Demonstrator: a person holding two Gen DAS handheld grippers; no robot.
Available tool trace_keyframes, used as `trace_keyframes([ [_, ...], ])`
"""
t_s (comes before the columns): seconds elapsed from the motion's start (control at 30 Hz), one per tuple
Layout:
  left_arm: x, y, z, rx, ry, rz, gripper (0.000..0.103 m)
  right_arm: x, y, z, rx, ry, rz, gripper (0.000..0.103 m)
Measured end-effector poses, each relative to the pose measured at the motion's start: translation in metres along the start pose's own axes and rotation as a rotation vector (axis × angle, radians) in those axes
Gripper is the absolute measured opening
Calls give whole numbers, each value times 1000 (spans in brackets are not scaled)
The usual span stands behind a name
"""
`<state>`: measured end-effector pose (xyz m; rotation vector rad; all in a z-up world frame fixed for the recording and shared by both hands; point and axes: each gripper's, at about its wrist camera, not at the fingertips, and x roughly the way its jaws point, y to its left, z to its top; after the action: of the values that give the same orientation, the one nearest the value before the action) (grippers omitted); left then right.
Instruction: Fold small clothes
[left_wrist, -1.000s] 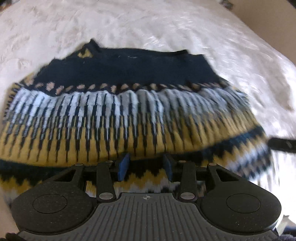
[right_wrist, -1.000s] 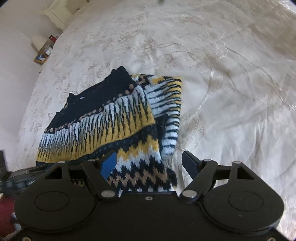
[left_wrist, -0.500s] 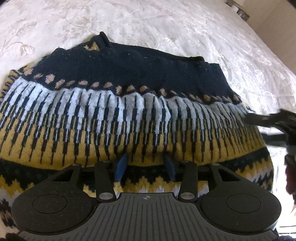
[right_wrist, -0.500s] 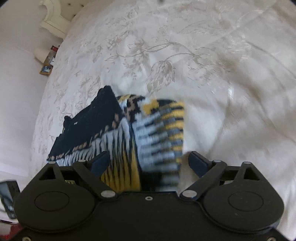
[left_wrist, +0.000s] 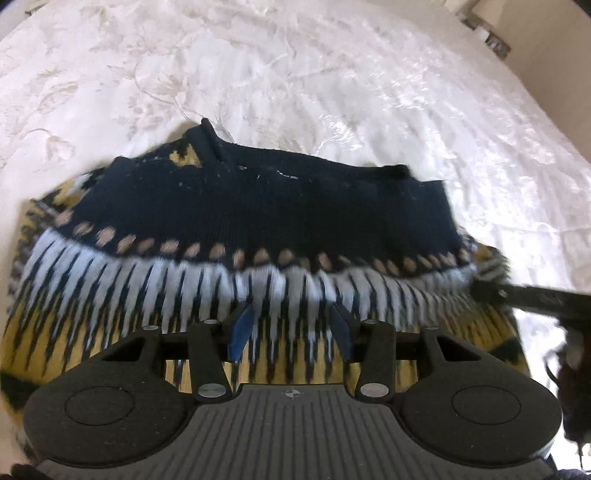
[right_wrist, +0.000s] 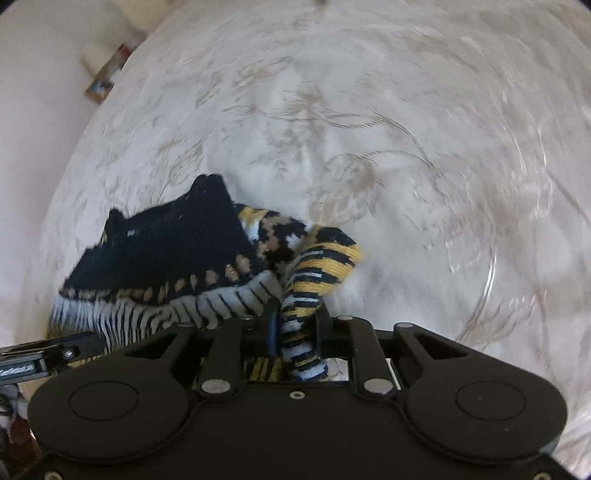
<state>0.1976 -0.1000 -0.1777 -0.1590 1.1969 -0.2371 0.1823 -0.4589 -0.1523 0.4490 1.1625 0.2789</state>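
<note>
A knitted sweater (left_wrist: 258, 221) with a navy top and white, black and yellow bands lies spread on the white bedspread (left_wrist: 332, 74). My left gripper (left_wrist: 290, 326) hovers over its striped band, its blue pads (left_wrist: 242, 328) apart and the knit lying flat beneath them. My right gripper (right_wrist: 295, 325) is at the sweater's (right_wrist: 173, 251) right edge. Its jaws are closing, and a bunched yellow, black and white striped sleeve (right_wrist: 314, 280) is squeezed between them. The right gripper's black finger (left_wrist: 532, 295) shows at the right of the left wrist view.
The embroidered bedspread (right_wrist: 406, 147) stretches beyond and to the right of the sweater. Small items (right_wrist: 103, 81) sit by the bed's far left corner. The bed's edge and a beige wall (left_wrist: 546, 44) lie at the upper right of the left wrist view.
My right gripper came down at the sweater's right edge and its jaws went from wide apart to pinching the striped sleeve. My left gripper slid from the zigzag hem up to the striped band.
</note>
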Motion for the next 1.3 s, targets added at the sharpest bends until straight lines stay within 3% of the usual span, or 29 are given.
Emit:
trace_keyframes([
  [0.13,28,-1,13,-20,40,29,49,-2,-5,1,32,-6,33,37],
  [0.2,34,-5,19,-14,51,42,55,-4,-9,0,50,-5,54,47],
  [0.4,40,-17,18,32,51,85,58,-8,-18,-5,115,23,157,77],
  [0.67,44,-31,14,38,48,129,61,-16,-29,-31,184,87,259,90],
  [0.8,44,-35,13,43,46,140,62,-11,-29,-36,211,108,315,103],
  [1.0,44,-36,15,43,58,143,62,1,-25,-34,261,126,298,103],
  [1.1,38,-32,25,22,93,110,60,0,-25,-34,255,136,308,101],
  [1.13,33,-29,28,4,93,95,60,-1,-24,-34,246,135,300,97],
  [1.2,22,-23,35,-26,48,64,60,-4,-21,-36,217,137,271,79],
  [1.3,15,-21,45,-23,-19,95,60,-9,-22,-40,210,123,251,61],
])
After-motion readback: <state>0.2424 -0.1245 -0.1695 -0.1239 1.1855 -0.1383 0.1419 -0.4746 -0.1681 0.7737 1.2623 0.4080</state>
